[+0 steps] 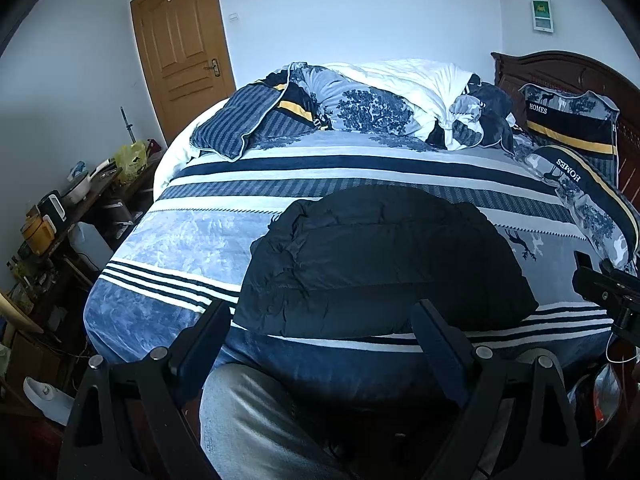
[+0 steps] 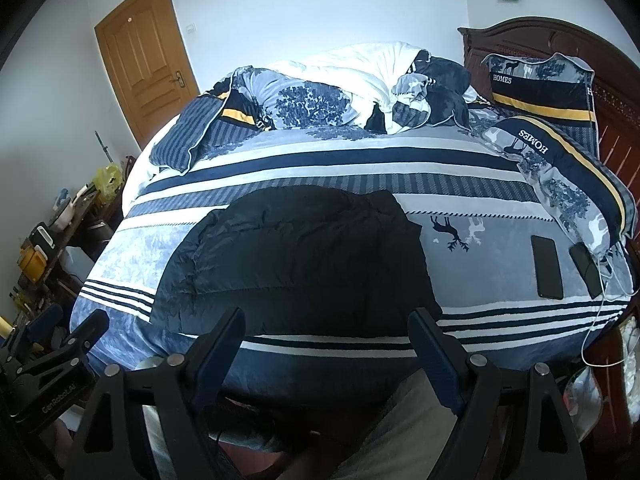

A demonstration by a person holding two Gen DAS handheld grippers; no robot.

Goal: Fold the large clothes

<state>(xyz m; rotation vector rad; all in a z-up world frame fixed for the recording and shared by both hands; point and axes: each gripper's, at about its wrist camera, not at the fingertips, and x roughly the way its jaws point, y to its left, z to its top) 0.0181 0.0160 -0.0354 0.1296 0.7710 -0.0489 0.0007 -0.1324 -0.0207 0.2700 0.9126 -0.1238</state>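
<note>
Both tools hang over the near edge of the bed, empty: the left tool (image 1: 324, 316) has its jaws wide apart with nothing between them, and the right tool (image 2: 328, 324) stands the same way, clear of the cloth. Just past their fingertips lies the black padded jacket (image 1: 380, 264), folded into a bulky, roughly rectangular bundle with a rumpled left side; it rests flat on the blue-and-white striped bedspread (image 1: 168, 248), close to the bed's near edge and about midway across it. To the jacket's right, in the right wrist view, two dark phones (image 2: 547, 266) lie side by side on the spread, well apart from the jacket, with a thin white cable (image 2: 600, 312) trailing off the bed's edge beside them. Beyond, two pillows marked HOMES (image 1: 568, 120) lean by the dark wooden headboard (image 1: 560, 68), and a crumpled quilt (image 1: 380, 96) is heaped along the far side. A brown door (image 1: 182, 40) stands shut in the wall behind. At far left a cluttered bench (image 1: 80, 200) carries pots and bags. The person's light trouser leg (image 1: 256, 420) shows below the tools.
</note>
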